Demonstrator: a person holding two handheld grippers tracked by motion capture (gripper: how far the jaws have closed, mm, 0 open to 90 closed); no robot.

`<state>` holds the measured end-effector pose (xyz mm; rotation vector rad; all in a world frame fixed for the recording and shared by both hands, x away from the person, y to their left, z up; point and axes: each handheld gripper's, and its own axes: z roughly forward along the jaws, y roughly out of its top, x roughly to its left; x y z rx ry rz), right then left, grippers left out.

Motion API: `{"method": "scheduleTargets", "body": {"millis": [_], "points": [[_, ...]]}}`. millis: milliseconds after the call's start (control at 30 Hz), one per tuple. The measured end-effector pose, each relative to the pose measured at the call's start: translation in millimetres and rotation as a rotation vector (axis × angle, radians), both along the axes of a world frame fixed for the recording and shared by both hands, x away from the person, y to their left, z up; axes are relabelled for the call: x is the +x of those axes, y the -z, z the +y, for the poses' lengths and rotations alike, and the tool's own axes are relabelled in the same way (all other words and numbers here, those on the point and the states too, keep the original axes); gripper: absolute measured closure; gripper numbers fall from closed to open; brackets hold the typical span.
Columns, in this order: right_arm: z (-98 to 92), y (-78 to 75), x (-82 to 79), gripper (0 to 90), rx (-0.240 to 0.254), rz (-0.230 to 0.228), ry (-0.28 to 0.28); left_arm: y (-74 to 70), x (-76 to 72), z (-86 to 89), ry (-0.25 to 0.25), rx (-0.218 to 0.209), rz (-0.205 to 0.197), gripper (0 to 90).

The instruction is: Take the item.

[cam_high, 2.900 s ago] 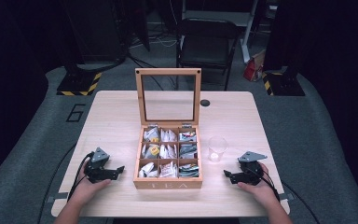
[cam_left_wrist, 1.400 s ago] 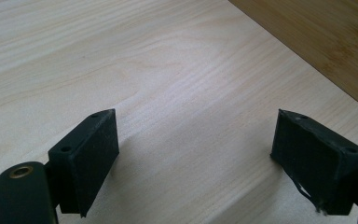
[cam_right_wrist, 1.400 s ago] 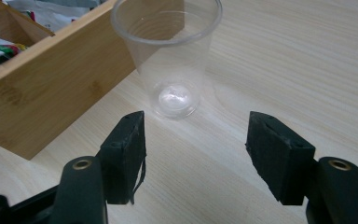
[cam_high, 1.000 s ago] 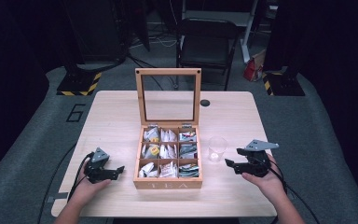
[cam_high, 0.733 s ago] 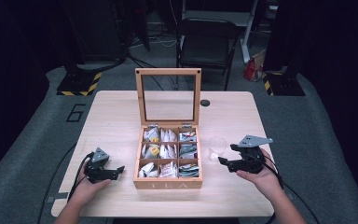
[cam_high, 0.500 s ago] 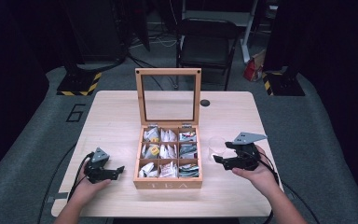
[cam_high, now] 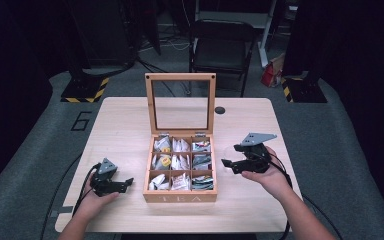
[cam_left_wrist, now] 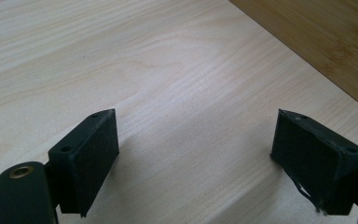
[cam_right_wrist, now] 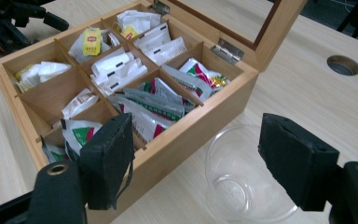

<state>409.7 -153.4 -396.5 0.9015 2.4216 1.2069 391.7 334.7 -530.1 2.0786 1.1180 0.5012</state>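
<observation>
- The right claw (cam_high: 228, 165) hovers wide open above the clear cup (cam_right_wrist: 242, 179) beside the tea box (cam_high: 180, 196), lined up to grasp it.
- The left claw (cam_high: 128, 183) rests open on the table (cam_high: 120, 125) near its front left corner, empty, out of the way.

Open tea box (cam_high: 181, 170) with raised lid (cam_high: 180, 102) fills mid-table; clear cup (cam_right_wrist: 244, 175) crowds its right wall; table (cam_high: 120, 130) left lies bare.

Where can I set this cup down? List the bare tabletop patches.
Free: the tabletop left of the tea box, and the strip behind the raised lid near the cable hole. Crowded: between box and right gripper, where the clear cup stands.
</observation>
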Motion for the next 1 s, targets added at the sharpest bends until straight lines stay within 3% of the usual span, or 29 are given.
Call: {"method": "scheduleTargets", "body": {"millis": [400,567,1000], "points": [[16.3,-26.0,13.2,26.4,0.012,-0.008,-0.034,0.0,0.1,0.0,0.0,0.0,-0.001,14.1],[23.4,-27.8,18.7,27.0,-0.002,-0.004,-0.047,0.0,0.1,0.1,0.001,0.0,-0.001,14.1],[52.2,-24.1,32.6,29.1,0.027,0.001,-0.089,0.1,0.0,-0.1,-0.001,-0.001,0.0,14.1]]}}
